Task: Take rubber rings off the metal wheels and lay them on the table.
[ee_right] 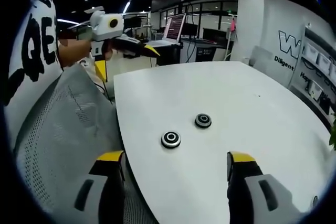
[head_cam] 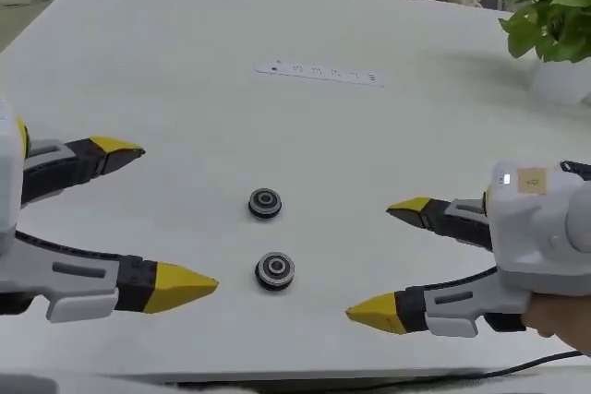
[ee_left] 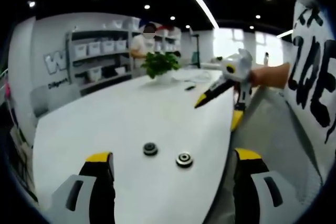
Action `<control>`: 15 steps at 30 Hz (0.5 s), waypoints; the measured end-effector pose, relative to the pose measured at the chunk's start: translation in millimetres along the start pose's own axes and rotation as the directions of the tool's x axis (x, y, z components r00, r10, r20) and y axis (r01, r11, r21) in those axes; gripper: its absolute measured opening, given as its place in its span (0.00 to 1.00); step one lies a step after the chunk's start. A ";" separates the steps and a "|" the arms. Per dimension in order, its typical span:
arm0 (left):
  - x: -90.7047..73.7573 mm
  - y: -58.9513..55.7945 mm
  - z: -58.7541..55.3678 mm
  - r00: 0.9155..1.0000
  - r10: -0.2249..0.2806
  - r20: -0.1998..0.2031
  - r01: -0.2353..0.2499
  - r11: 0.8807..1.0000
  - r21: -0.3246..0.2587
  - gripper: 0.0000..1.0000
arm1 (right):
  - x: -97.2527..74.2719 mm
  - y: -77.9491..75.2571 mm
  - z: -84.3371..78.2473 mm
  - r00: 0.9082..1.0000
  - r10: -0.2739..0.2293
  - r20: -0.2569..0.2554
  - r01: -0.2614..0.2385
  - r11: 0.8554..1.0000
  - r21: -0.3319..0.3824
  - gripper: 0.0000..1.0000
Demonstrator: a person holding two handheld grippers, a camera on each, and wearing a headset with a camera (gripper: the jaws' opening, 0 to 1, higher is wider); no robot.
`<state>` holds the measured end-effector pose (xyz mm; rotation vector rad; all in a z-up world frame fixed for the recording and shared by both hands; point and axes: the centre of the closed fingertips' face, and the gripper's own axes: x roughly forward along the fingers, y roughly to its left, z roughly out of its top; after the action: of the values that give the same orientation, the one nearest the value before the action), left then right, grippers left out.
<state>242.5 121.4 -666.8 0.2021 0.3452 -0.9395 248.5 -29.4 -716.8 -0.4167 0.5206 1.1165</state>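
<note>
Two wheels lie flat on the white table (head_cam: 166,53), well apart from everything else and not touching each other: far wheel (head_cam: 265,203), and near wheel (head_cam: 275,269) just in front of it, closer to the table edge. They look the same: a black outer band, which I read as the rubber rings (head_cam: 259,270), around a silver metal hub with a dark centre bore. Both rings are on their wheels, and I see no loose ring on the table. Left gripper (head_cam: 157,219) hangs left of the pair with its yellow-tipped jaws spread wide and nothing between them. Right gripper (head_cam: 386,260) hangs right of the pair, also spread wide and empty. Neither touches a wheel, and the wheels sit between the two grippers. In both gripper views the wheels lie ahead of the jaw tips, side by side. A white power strip (head_cam: 319,72) lies further back on the table, and a potted plant (head_cam: 552,6) stands at the far right corner.
</note>
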 end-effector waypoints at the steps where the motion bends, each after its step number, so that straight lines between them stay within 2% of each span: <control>1: 1.1 -0.6 -0.1 1.000 -0.004 -0.002 0.004 1.000 0.000 0.96 | 0.4 0.5 -0.3 1.000 0.002 0.002 -0.002 1.000 0.003 0.76; 15: 3.7 -1.5 -3.4 0.999 -0.021 -0.026 0.021 1.000 0.008 0.95 | 3.3 -1.7 -5.1 1.000 0.014 -0.006 -0.014 1.000 0.006 0.74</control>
<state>242.6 118.9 -671.4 0.2187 0.3678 -0.9595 250.3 -30.5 -722.7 -0.4121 0.5331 1.1274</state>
